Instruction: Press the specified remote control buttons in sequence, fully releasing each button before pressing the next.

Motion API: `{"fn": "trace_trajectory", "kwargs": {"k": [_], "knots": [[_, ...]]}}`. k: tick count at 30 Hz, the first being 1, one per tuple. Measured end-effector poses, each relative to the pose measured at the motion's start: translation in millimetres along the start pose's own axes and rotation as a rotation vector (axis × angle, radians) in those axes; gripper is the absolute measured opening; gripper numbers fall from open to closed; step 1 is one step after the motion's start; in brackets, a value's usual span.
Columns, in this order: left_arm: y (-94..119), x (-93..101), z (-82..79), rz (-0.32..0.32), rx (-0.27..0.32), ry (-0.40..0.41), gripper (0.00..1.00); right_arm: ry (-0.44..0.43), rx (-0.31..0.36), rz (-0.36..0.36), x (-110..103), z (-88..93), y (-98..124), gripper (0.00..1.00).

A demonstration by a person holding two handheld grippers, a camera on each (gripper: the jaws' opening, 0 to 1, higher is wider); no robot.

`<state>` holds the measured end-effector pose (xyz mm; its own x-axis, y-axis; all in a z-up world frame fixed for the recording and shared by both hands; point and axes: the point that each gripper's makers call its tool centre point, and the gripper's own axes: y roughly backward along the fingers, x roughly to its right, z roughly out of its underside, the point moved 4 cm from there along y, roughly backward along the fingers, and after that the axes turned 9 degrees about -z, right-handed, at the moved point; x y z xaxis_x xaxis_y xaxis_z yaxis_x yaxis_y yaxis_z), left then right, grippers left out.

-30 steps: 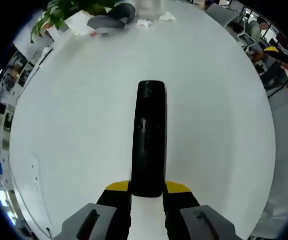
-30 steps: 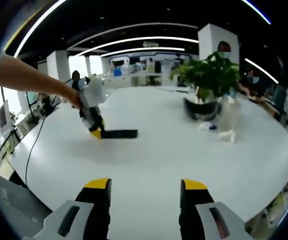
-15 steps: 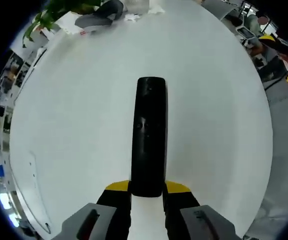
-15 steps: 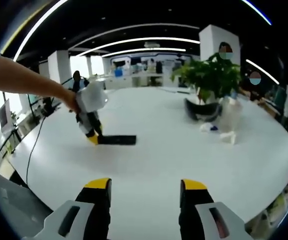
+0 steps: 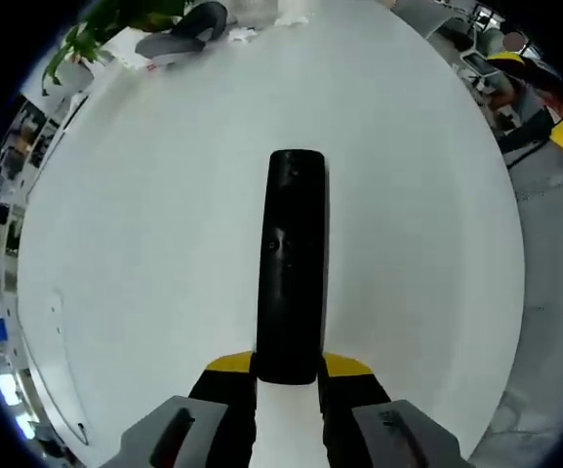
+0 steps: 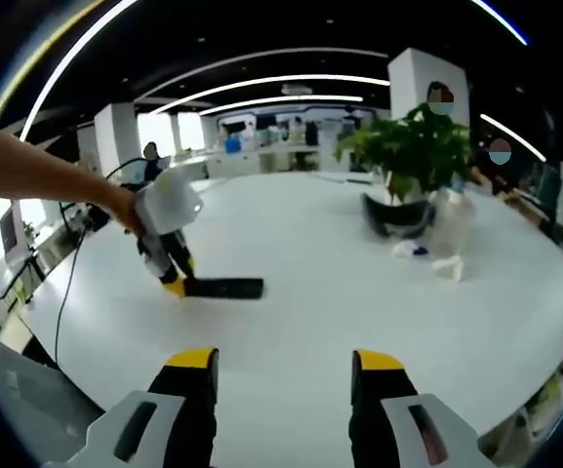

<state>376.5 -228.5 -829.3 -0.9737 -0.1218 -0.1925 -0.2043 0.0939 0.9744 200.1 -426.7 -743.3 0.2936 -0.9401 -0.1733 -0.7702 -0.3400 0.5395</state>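
Between the left hand-held gripper's (image 5: pixel 289 375) closed jaws, the remote control (image 5: pixel 293 263) extends forward, gripped.

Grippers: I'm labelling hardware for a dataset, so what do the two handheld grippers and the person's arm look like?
The right gripper has two black jaws with yellow tips on grey bases, each with a dark slot. The left gripper has the same black jaws, yellow tips and grey slotted bases; seen in the right gripper view, it carries a pale grey-white boxy housing. The person's forearm is bare, with no sleeve in sight.

bare table (image 6: pixel 359 292) all round, plant (image 6: pixel 413 146) far off
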Motion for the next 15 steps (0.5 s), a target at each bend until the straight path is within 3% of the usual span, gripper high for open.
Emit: {"fn": "trace_trajectory", "kwargs": {"k": [15], "knots": [[5,19.6,4.4,-0.002,-0.002,0.001,0.23,0.005,0.002,-0.017,-4,-0.6,1,0.51]]}}
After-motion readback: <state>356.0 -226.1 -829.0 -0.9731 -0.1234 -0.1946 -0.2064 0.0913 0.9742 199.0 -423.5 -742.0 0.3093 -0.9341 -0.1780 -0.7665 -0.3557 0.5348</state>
